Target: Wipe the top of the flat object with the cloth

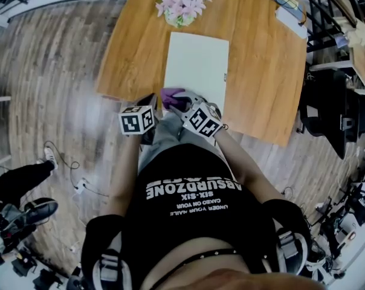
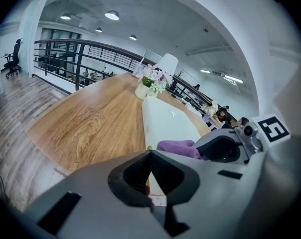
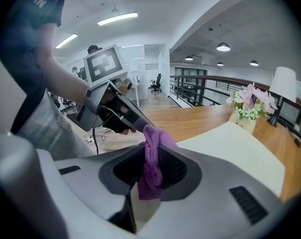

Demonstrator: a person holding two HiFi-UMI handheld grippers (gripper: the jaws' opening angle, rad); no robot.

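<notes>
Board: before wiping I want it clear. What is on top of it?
Only the cloth, pinched in the right tool, at the board's near edge; the rest looks bare. The strip under cloth and tool is hidden.

Black shirt (image 1: 191, 201) carried white print, upside down in the head view: "ABSURDZONE", "SIX-SIX", "CAKED ON YOUR", "UNDER YOUR NAILS" (last word uncertain). Right gripper view showed the letters "CAN" on its sleeve.

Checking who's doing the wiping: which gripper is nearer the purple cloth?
Right. The right gripper has the purple cloth clamped between its jaws; the left gripper sits beside it at the white board's near edge, not touching.
</notes>
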